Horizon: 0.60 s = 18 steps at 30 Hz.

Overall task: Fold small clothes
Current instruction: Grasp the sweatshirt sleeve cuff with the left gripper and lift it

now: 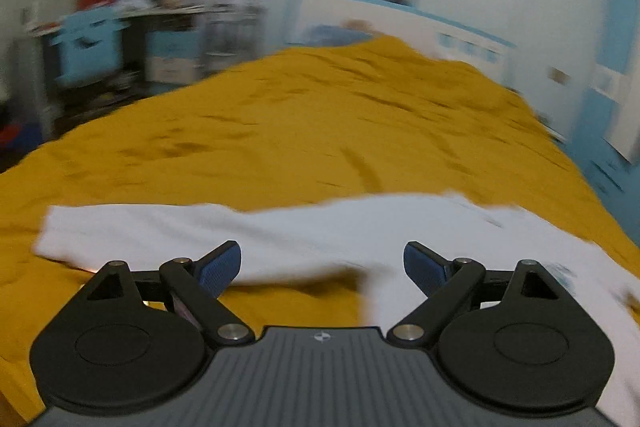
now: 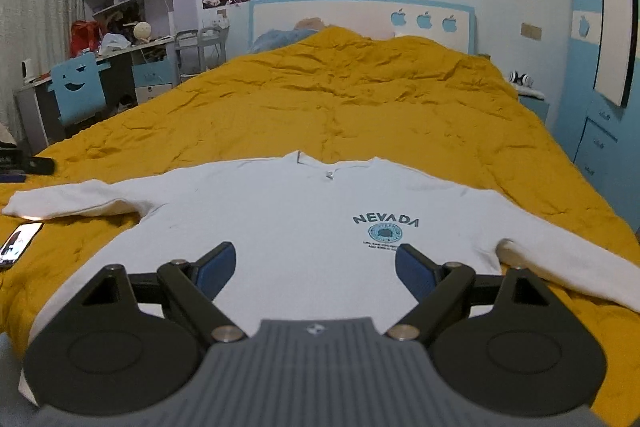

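Left wrist view: frame blurred. Left gripper [image 1: 322, 267] has its jaws apart, nothing between them, above the left sleeve of a white sweatshirt [image 1: 280, 239] lying on the yellow bedspread [image 1: 320, 115].

Right wrist view: right gripper [image 2: 316, 269] has its jaws apart, empty, over the sweatshirt [image 2: 280, 219] body. The garment lies flat, front up, sleeves spread, collar toward the headboard [image 2: 360, 15], "NEVADA" print visible. A phone [image 2: 18, 241] lies on the bedspread [image 2: 340, 99] just beside the left sleeve.
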### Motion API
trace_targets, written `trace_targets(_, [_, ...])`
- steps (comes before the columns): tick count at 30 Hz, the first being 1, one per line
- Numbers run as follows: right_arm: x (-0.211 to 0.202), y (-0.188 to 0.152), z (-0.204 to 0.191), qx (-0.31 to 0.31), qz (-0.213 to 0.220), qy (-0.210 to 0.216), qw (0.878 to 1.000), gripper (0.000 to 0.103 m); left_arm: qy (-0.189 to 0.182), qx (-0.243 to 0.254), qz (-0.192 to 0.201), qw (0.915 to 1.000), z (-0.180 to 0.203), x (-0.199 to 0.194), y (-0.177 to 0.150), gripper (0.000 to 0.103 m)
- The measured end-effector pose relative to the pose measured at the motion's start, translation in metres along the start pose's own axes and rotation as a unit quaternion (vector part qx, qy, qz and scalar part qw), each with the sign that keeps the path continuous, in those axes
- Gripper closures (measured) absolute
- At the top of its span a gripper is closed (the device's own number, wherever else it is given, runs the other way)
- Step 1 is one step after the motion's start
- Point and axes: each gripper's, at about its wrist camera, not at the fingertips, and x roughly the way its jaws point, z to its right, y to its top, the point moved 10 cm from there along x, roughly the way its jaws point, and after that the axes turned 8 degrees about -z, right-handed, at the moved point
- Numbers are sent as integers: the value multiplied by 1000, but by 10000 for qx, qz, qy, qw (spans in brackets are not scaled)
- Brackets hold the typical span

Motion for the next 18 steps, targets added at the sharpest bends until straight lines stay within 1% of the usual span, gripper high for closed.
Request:
trace_targets(2, [11,6,5,100,-61,22,9999,20,279,-489,-65,9984,-49,12,8,0])
trace_targets(4, [24,9,7,138,-139,-11,9998,20,492,-1057,-117,9931,-104,26,9,0])
trace_targets(5, [31,9,7,134,-172,-34,9998,20,632,-1313,-169,9892,-128,31,7,0])
trace_targets(6, [36,9,7,128,-207,-56,9997,21,804,-1609,-224,9834,-158,39,3,0])
trace_targets(8, [48,9,6,82,-295,-91,9995,22,1122,-1965,-290,9736,-200,45,-6,0])
trace_targets(9, [55,10,4,49,-349,-94,9993,23,1244,-2105,-316,9691,-214,46,-10,0])
trace_targets(10, [62,9,2,23,-403,-93,9991,28,1348,-2273,-354,9638,-229,47,-16,0])
trace_targets(11, [70,8,-1,-8,-461,-97,9989,30,1416,-2438,-379,9587,-239,47,-21,0])
trace_targets(12, [76,8,-4,-40,-517,-77,9986,32,1402,-2646,-365,9534,-247,47,-27,0])
trace_targets(13, [83,8,-8,-64,-574,-55,9983,32,1283,-2763,-323,9519,-249,48,-31,1])
trace_targets(15, [96,8,-15,-128,-686,-38,9976,32,1144,-2849,-181,9515,-248,49,-33,1])
trace_targets(16, [100,8,-19,-165,-733,-27,9972,32,1118,-2816,-76,9530,-245,50,-33,1])
trace_targets(18, [110,8,-28,-250,-813,-5,9964,32,1157,-2764,57,9540,-248,55,-30,1])
